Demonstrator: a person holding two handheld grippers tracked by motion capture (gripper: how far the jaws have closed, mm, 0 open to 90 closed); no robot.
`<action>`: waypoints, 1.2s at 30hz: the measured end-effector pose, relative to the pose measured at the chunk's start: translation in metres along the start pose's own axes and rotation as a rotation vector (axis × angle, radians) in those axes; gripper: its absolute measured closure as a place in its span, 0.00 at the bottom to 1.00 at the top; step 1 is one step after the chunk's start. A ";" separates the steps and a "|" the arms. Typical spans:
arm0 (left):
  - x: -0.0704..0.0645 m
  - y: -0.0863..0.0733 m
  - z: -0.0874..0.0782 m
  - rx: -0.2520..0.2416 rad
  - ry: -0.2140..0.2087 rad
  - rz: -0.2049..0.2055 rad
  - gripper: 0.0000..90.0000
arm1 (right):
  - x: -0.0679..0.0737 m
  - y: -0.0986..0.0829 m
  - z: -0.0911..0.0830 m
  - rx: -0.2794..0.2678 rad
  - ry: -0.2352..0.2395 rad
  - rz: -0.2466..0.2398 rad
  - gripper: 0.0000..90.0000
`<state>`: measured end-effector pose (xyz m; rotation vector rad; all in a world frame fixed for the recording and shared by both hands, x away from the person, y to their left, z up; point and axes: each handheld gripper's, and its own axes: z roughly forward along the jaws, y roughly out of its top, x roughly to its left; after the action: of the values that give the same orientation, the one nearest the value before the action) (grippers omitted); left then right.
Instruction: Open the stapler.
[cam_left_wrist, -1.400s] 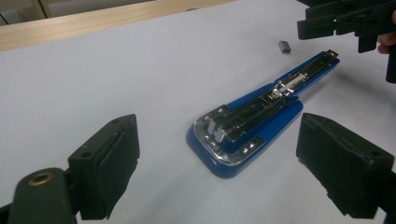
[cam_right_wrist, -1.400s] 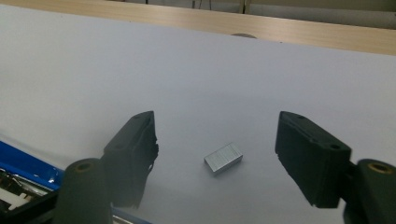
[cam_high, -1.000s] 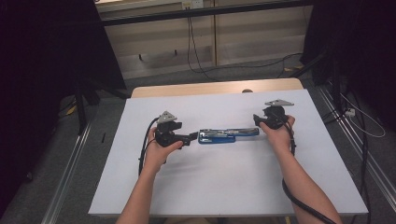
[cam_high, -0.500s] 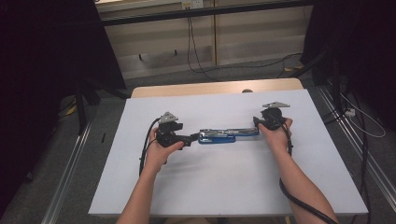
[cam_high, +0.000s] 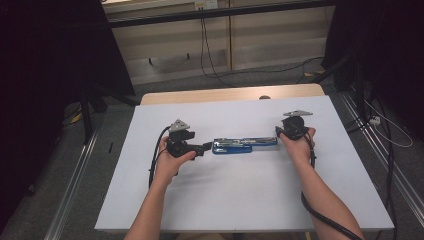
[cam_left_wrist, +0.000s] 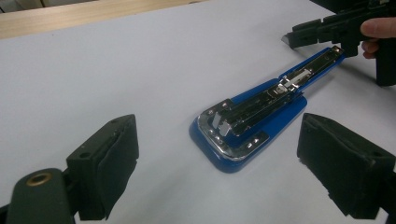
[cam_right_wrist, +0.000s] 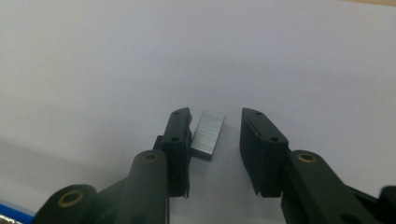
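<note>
Two spread grippers: the left gripper faces the opened blue stapler, the right gripper straddles a staple strip.

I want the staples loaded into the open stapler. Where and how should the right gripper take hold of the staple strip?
Grip the staple strip across its two long flanks, coming from above with the right gripper. It lies flat on the white table, already between the open jaws with its long axis along them, so closing straight in should catch it.

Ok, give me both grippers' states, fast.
Left gripper: open, holding nothing, stapler ahead.
Right gripper: open, staple strip between the jaws, ungripped.
</note>
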<state>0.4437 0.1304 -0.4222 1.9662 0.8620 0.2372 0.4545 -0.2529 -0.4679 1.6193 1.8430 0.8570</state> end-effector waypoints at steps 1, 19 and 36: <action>0.000 0.000 0.000 -0.002 0.002 0.002 0.14 | -0.001 -0.001 -0.001 -0.001 0.002 -0.002 0.75; -0.001 0.001 -0.002 -0.002 0.010 0.008 0.14 | -0.007 -0.001 -0.001 0.005 0.036 -0.006 0.86; 0.001 0.002 -0.008 -0.024 0.014 0.001 0.14 | -0.009 0.014 -0.019 -0.014 0.111 -0.066 0.88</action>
<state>0.4419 0.1363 -0.4163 1.9450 0.8635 0.2613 0.4502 -0.2632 -0.4451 1.5216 1.9504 0.9460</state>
